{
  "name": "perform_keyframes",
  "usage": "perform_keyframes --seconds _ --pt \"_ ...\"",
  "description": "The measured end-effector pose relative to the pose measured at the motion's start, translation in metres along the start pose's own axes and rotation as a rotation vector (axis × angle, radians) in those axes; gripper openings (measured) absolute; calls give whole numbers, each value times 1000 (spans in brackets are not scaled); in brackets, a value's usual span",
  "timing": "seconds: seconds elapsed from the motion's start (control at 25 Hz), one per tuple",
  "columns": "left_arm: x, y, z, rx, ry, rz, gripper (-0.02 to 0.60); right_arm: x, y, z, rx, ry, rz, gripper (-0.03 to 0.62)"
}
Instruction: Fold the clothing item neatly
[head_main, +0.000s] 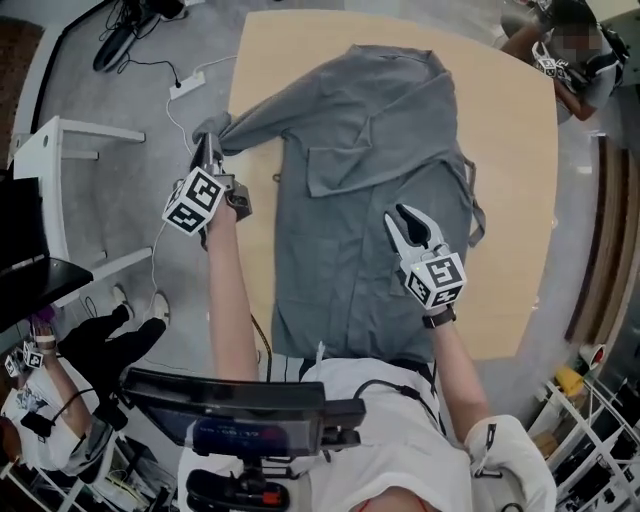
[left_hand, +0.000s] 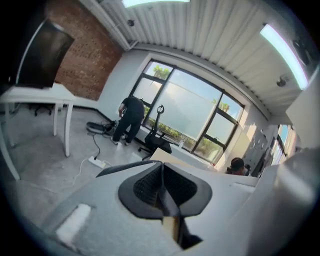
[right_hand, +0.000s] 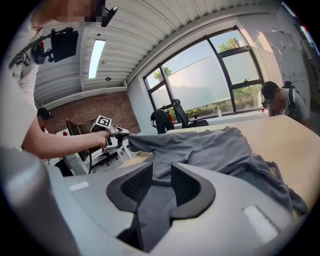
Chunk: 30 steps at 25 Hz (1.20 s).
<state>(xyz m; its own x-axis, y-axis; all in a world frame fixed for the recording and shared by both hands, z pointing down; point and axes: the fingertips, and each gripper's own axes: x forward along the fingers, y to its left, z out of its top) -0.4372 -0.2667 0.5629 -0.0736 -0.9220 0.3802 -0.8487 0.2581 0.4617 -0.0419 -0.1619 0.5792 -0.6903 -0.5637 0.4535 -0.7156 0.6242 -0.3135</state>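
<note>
Well, you had the gray shirt (head_main: 370, 200) spread over the tan counter (head_main: 520, 150), with its collar at the far end and its hem hanging over the near edge by your waist. Its chest pocket (head_main: 340, 165) faced up. Your left gripper (head_main: 208, 148) was clamped on the end of the sleeve (head_main: 270, 118), the jaws pressed together with only a thin strip of cloth between them. That sleeve was drawn out sideways past the counter's left edge and hung in the air above the floor, where a white power strip (head_main: 187, 85) lay. Your right gripper (head_main: 412, 228) sat over the lower right part of the shirt's body. Its jaws stood narrow, and a fold of the gray cloth filled the gap between the pads, so it looked to be pinching the shirt there. The other sleeve lay loose along the shirt's right side, near the counter's right edge. Another person (head_main: 570, 60) was bent over beyond the counter's far right corner.
</note>
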Motion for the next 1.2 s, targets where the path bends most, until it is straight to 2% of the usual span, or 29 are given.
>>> perform_keyframes --seconds 0.12,0.24,0.32,0.44,0.6,0.64,0.72,0.84,1.0,1.12,1.2 --pt "-23 -51 -11 278 -26 -10 17 -9 6 -1 0 3 0 110" --pt "-36 -131 -51 528 4 -78 17 -24 9 -3 21 -3 -26 110" --pt "-42 -177 -97 630 61 -138 18 -32 7 -3 50 -11 -50 110" --pt "-49 -227 -186 718 216 -238 18 -45 -9 -7 82 -5 -135 75" --pt "-67 -259 -310 770 459 -401 32 -57 -39 -15 119 -2 -236 75" --pt "-75 -261 -331 778 499 -441 86 -59 -44 -19 131 7 -249 80" --pt "-94 -262 -350 791 531 -482 109 -58 -50 -29 141 39 -266 81" --pt "-110 -253 -342 771 511 -464 109 -49 -50 -40 142 76 -242 92" --pt "-106 -218 -303 701 466 -356 110 -12 -36 -35 118 116 -130 165" --pt "-100 -181 -271 630 441 -268 110 40 -17 -13 8 138 -32 198" --pt "-101 -162 -261 613 442 -242 110 81 -2 5 -99 156 38 206"
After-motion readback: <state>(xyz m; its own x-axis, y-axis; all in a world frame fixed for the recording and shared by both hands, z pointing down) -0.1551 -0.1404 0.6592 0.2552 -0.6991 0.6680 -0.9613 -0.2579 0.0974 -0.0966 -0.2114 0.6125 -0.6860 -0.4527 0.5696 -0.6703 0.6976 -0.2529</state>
